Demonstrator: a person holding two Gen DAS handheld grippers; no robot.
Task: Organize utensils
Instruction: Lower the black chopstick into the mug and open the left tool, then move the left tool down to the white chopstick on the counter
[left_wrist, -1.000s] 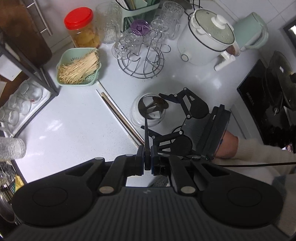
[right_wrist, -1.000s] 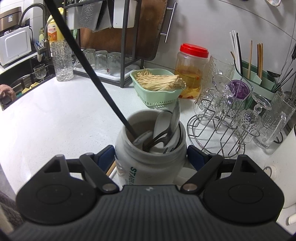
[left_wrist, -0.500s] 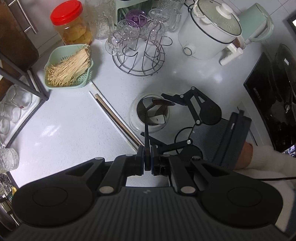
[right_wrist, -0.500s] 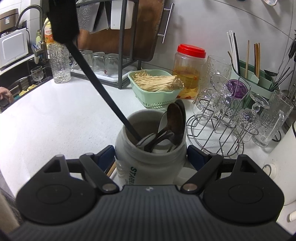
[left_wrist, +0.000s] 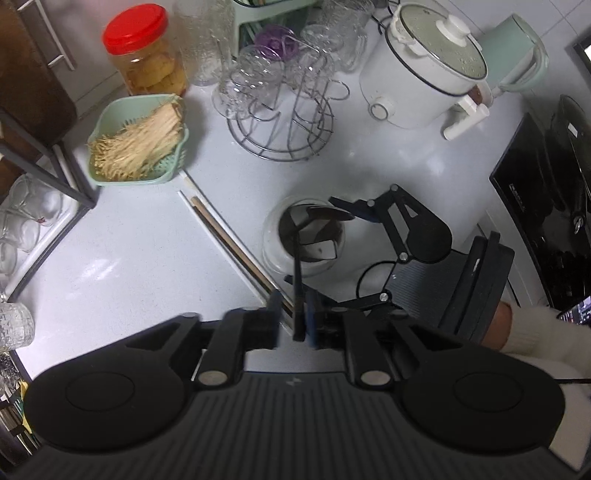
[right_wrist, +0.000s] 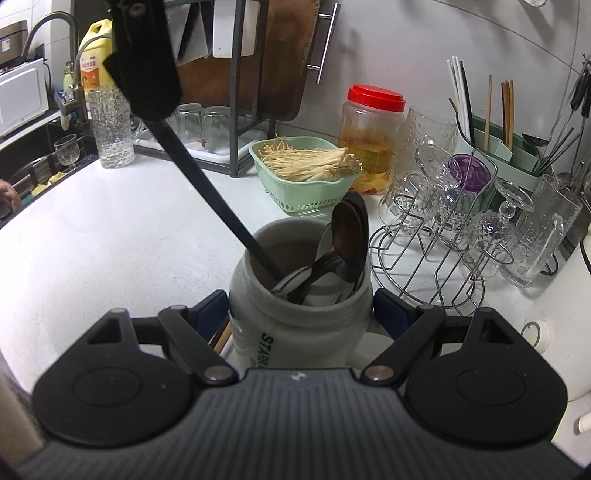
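White ceramic mug of spoons near the counter's middle, clamped by the right gripper; the left gripper, jaws just parting, loosens around a black-handled utensil standing in it

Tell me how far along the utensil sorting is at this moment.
Done: several spoons already stand in the white mug, which the right gripper grips. In hand: a black-handled utensil has its lower end in the mug; the left gripper has just been opening, and its fingers no longer clamp the handle between them. Left: chopsticks lie on the counter beside the mug.
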